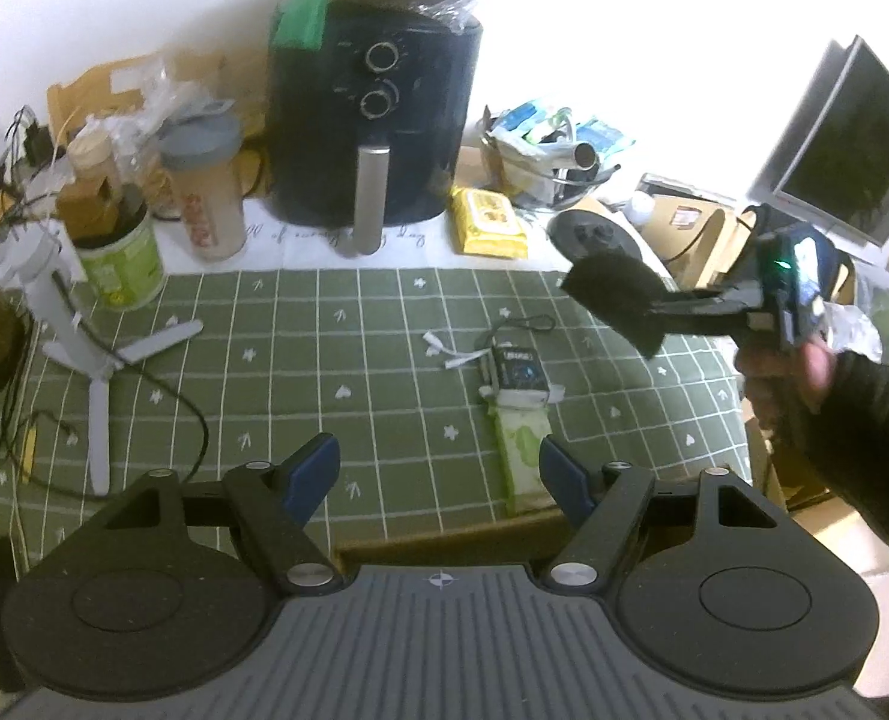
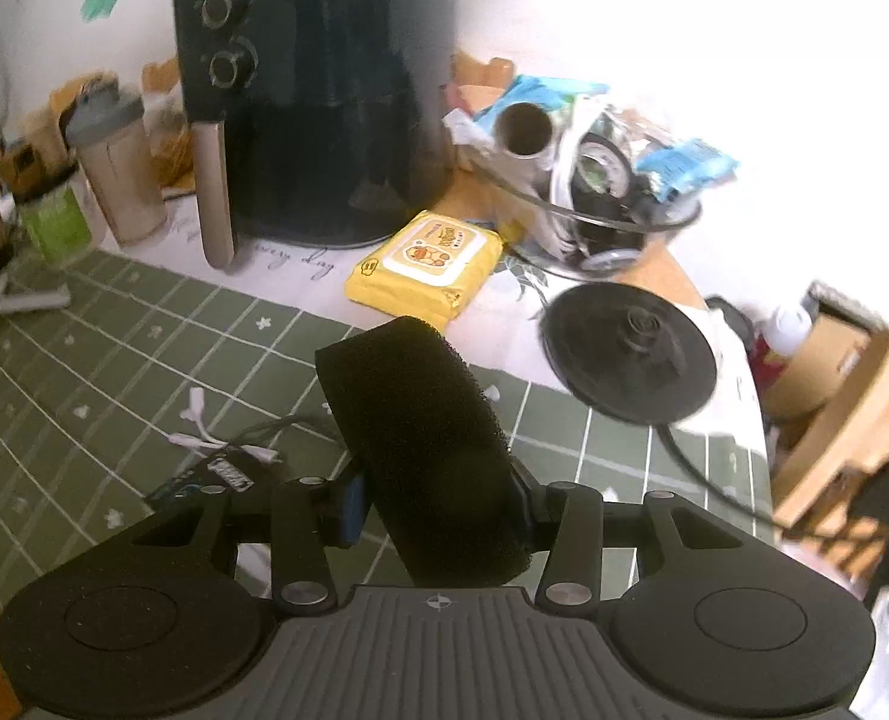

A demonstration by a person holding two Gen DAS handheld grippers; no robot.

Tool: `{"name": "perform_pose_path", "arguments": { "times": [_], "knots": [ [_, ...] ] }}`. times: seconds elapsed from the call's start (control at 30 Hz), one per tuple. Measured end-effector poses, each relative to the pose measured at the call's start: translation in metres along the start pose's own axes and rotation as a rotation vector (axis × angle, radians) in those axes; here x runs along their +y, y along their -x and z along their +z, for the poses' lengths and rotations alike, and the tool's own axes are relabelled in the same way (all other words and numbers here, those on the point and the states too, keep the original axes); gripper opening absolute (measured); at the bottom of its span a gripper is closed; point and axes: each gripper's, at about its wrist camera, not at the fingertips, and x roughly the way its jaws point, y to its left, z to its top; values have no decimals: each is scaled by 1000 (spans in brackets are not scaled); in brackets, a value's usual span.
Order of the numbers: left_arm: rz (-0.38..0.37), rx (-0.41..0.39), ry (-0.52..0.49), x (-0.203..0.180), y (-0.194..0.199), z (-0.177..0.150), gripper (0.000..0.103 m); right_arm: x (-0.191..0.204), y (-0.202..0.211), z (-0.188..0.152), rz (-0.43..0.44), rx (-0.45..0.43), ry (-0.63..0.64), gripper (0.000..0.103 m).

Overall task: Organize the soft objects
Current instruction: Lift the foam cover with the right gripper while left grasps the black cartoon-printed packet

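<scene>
One black foam sponge point(image 2: 426, 450) is clamped between the fingers of the right gripper point(image 2: 438, 504), held in the air above the green checked tablecloth point(image 1: 336, 360), near the yellow wipes pack point(image 2: 426, 264). The left gripper point(image 1: 438, 474) hovers with its fingers apart and nothing between them, over a green tissue packet point(image 1: 519, 456) at the table edge.
</scene>
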Motion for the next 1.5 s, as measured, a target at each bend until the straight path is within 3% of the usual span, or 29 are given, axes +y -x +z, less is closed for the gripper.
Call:
{"name": "perform_pose_path", "arguments": {
  "times": [0.4,0.8,1.07,1.5],
  "knots": [
    [-17,0,-91,-7,-34,33,73,13,58,-37,-35,-32,-111,48],
    [-67,68,-168,-24,-76,53,73,21,95,-57,-70,-41,-206,48],
    [-129,139,-186,-36,-115,63,73,22,116,-71,-86,-48,-266,48],
    [-124,268,-207,-53,-196,77,73,22,139,-95,-117,-67,-337,48]
  ]
}}
